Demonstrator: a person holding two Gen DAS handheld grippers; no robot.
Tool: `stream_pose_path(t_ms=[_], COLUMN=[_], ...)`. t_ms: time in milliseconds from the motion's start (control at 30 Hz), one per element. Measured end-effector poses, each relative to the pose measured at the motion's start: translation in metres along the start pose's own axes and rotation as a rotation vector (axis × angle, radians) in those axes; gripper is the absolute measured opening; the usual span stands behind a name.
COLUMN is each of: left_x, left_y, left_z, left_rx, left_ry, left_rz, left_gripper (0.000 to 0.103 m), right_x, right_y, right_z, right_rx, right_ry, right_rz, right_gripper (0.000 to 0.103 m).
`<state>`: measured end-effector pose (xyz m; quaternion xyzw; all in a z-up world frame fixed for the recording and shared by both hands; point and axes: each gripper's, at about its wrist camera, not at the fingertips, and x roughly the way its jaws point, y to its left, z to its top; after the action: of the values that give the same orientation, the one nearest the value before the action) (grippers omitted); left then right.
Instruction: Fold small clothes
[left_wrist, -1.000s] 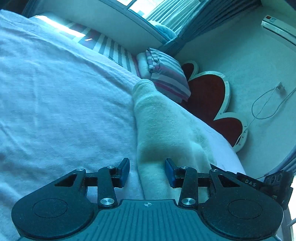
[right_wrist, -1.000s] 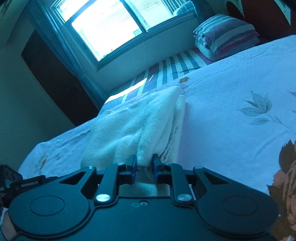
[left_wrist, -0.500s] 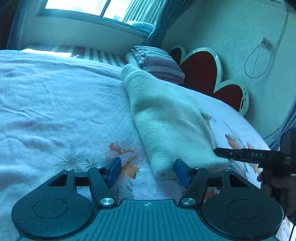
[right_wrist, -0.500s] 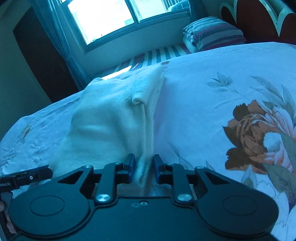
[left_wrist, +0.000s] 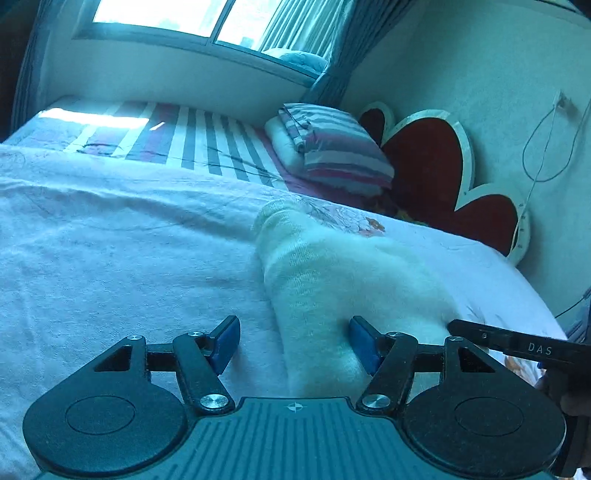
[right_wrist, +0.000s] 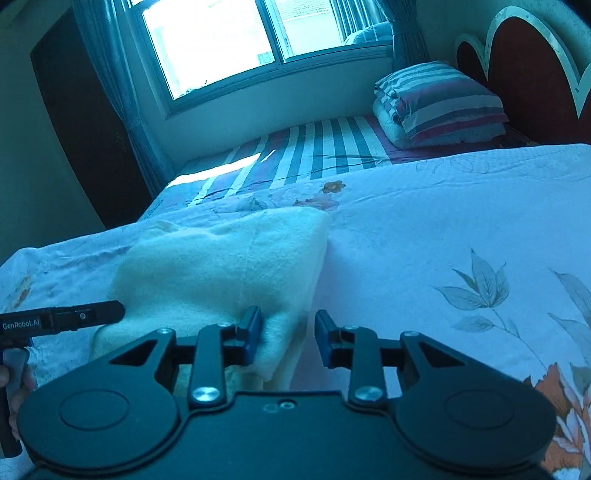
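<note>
A folded cream knitted garment (left_wrist: 332, 280) lies on the floral bedspread (left_wrist: 110, 258). My left gripper (left_wrist: 293, 341) is open, its jaws either side of the garment's near left edge. In the right wrist view the garment (right_wrist: 221, 258) lies left of centre. My right gripper (right_wrist: 288, 338) is open, and the garment's near right corner lies between its jaws without being clamped. The right gripper's finger (left_wrist: 517, 341) shows at the right in the left wrist view. The left gripper's finger (right_wrist: 66, 317) shows at the left in the right wrist view.
A striped pillow stack (left_wrist: 332, 147) sits at the head of the bed by a red heart-shaped headboard (left_wrist: 436, 166). A striped sheet (right_wrist: 314, 151) covers the far part of the bed under the window (right_wrist: 240, 40). A cable (left_wrist: 546, 147) hangs on the wall.
My right gripper, shut on the garment's edge before, has opened and let it go. The garment now lies flat and folded. My left gripper has opened wider and shifted along the near edge.
</note>
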<state>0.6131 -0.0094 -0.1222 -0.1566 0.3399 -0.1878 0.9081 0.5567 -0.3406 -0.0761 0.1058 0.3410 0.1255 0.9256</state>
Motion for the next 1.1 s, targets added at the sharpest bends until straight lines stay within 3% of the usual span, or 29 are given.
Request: stream_pose_path(t_ms=[400, 600, 733, 833, 1100], left_x=[0.013, 0.036, 0.049, 0.054, 0.036], left_y=[-0.019, -0.021, -0.025, -0.025, -0.030], left_z=[0.030, 0.047, 0.045, 0.042, 0.043], left_rx=[0.092, 0.118, 0.134, 0.129, 0.094], left_ry=[-0.048, -0.022, 0.006, 0.004, 0.003], left_rz=[0.064, 0.078, 0.101, 0.115, 0.106], left_gripper=[0.065, 0.065, 0.065, 0.071, 0.072], right_x=[0.014, 0.038, 0.058, 0.060, 0.037], right_y=[-0.001, -0.005, -0.015, -0.020, -0.016], right_z=[0.022, 0.038, 0.040, 0.038, 0.041], right_rx=[0.000, -0.013, -0.010, 0.014, 0.000], right_ry=[-0.068, -0.035, 0.017, 0.024, 0.019], right_rz=[0.015, 0.014, -0.015, 0.002, -0.001], right_gripper=[0.036, 0.039, 0.055, 0.056, 0.055])
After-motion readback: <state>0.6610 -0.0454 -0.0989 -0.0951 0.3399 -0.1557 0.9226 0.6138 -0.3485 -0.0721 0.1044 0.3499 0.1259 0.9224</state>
